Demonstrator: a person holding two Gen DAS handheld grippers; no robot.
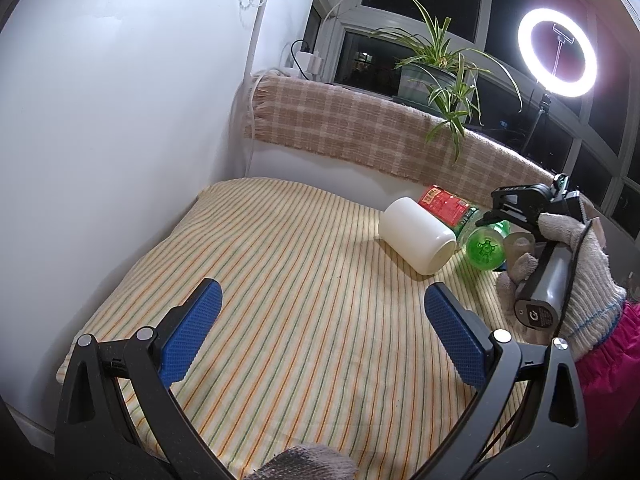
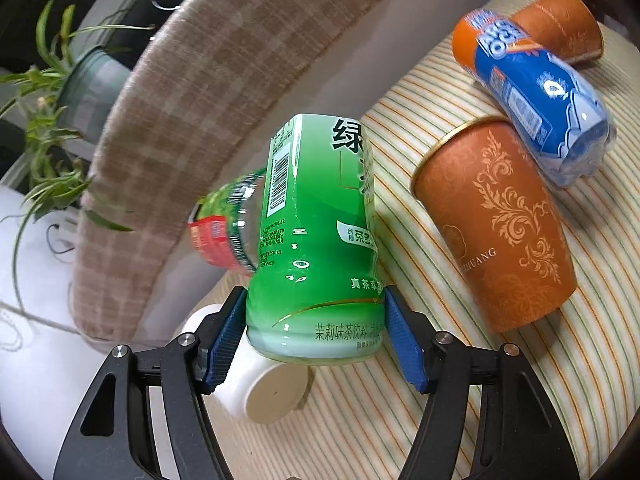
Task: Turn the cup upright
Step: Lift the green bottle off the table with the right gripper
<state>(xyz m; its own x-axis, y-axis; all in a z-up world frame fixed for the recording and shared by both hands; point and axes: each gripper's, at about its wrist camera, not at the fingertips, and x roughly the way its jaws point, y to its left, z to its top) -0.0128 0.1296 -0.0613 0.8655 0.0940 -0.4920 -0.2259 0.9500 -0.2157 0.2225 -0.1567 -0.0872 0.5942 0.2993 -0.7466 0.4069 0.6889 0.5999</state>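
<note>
The white cup (image 1: 418, 236) lay on its side on the striped bed (image 1: 280, 280), at one o'clock from the released left tongs (image 1: 320, 332), long axis running ten-to-four. The right tongs (image 2: 314, 340), nearer it, gripped a green tea bottle (image 2: 316, 240).

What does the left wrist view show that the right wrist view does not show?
Only the left wrist view shows the ring light, the gloved right hand and the open, empty left tongs. Only the right wrist view shows the orange paper cups and the blue snack pack. Both show the white cup lying on its side, the green bottle held in the right tongs, and the striped cloth.
</note>
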